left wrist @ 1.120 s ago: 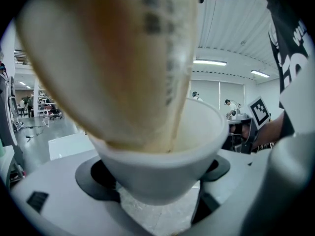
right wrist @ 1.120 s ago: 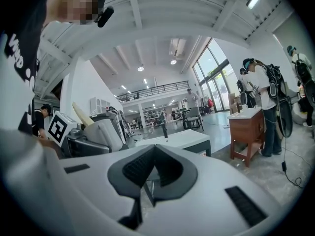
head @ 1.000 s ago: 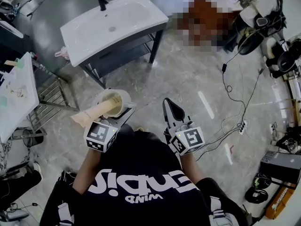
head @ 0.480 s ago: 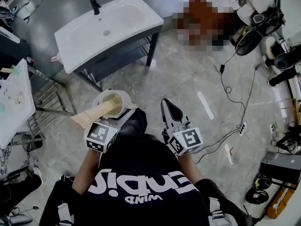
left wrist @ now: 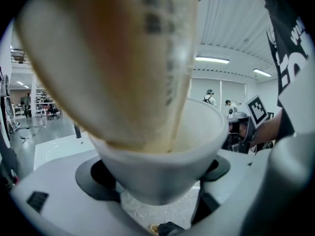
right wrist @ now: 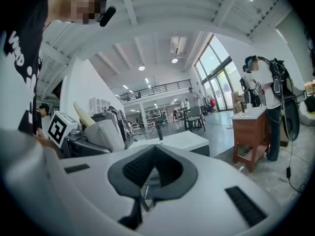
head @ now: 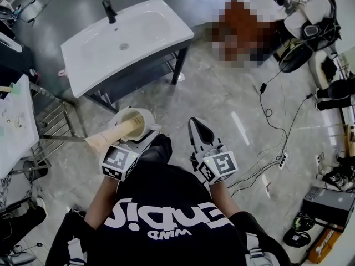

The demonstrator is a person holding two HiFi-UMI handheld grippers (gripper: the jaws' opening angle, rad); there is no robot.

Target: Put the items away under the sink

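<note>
Sink [head: 125,43] is shifted slightly left in view; white cup [head: 145,121] with beige tube [head: 113,133] is kept clamped by left gripper [head: 136,133]; right gripper [head: 198,129] is closed, empty; stowing judged pending.

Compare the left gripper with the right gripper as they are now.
The left gripper has its jaws spread; the right gripper has them together. The left gripper holds a white cup with a beige tube inside; the right gripper holds nothing. Both hang over the floor, short of the sink.
</note>
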